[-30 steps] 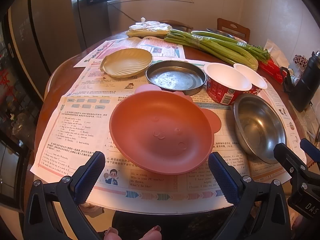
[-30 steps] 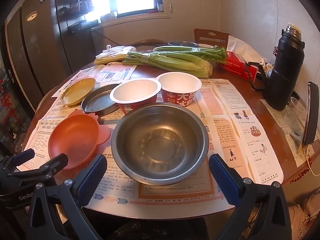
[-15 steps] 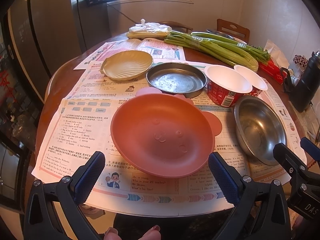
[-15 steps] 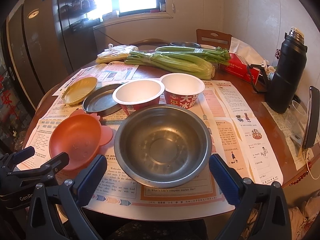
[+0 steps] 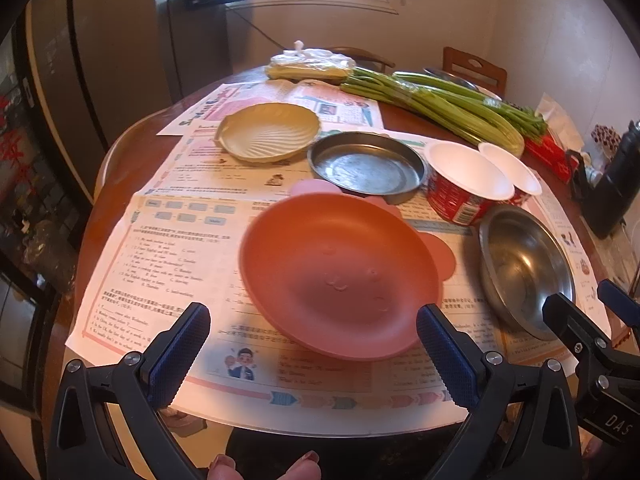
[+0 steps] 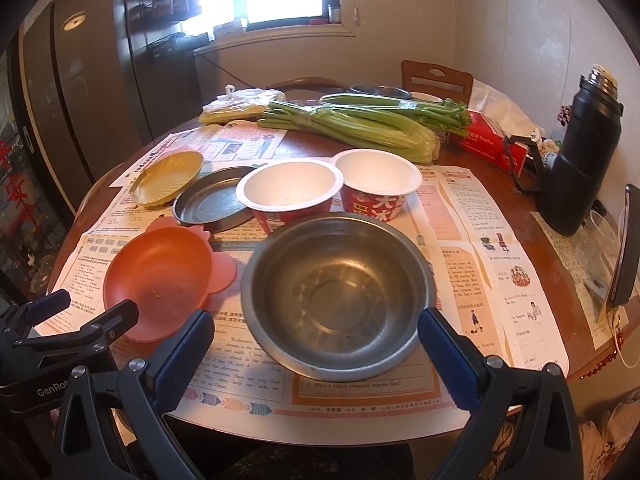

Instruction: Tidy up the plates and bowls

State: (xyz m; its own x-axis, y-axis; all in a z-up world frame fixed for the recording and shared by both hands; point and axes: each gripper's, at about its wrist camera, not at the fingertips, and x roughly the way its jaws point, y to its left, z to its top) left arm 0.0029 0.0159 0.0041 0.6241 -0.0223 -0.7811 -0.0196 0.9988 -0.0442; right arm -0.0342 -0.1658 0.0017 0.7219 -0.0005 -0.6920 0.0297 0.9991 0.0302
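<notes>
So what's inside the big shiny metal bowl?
Nothing that shows. The metal bowl looks empty, with only its scuffed, shiny bottom in sight. What lies under it is hidden; it sits on the printed paper sheets.

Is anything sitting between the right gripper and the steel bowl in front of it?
Nothing visible. The right gripper is open and the steel bowl lies straight ahead between its fingers, with only newspaper under it. The orange plate sits off to the left and the two paper bowls stand behind the bowl.
</notes>
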